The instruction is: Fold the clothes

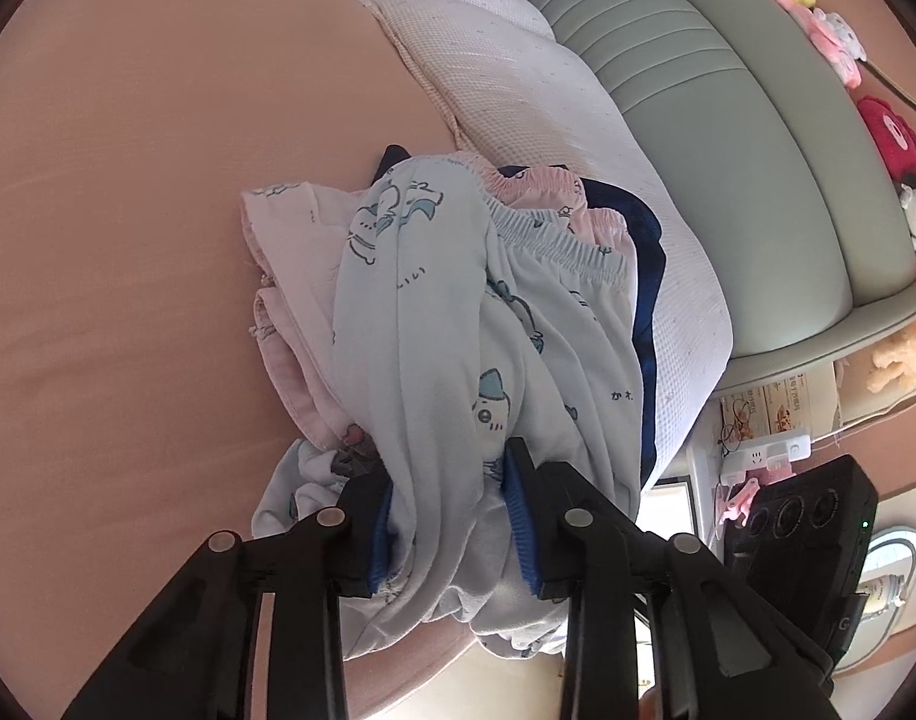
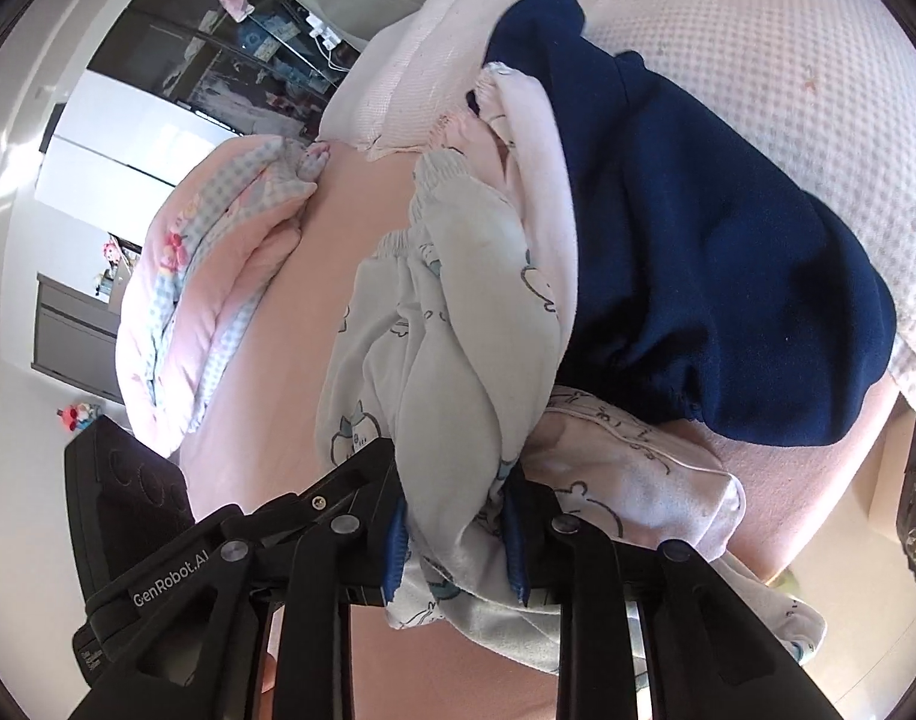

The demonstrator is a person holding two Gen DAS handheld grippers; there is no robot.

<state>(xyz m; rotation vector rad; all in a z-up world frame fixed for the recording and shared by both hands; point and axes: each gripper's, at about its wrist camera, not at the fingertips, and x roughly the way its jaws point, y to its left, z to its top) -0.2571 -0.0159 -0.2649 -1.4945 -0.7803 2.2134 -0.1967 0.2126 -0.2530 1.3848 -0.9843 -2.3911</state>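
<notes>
Both the left gripper (image 1: 452, 510) and right gripper (image 2: 458, 516) were clamped on the blue trousers (image 1: 434, 312), whose length ran away toward the bed's (image 1: 128, 210) pillow (image 1: 518, 78) end.

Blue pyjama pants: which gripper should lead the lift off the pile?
Probably left. Both grippers clamp the blue pants, but the left gripper sits nearer open sheet; the right gripper is crowded by the navy garment.
</notes>
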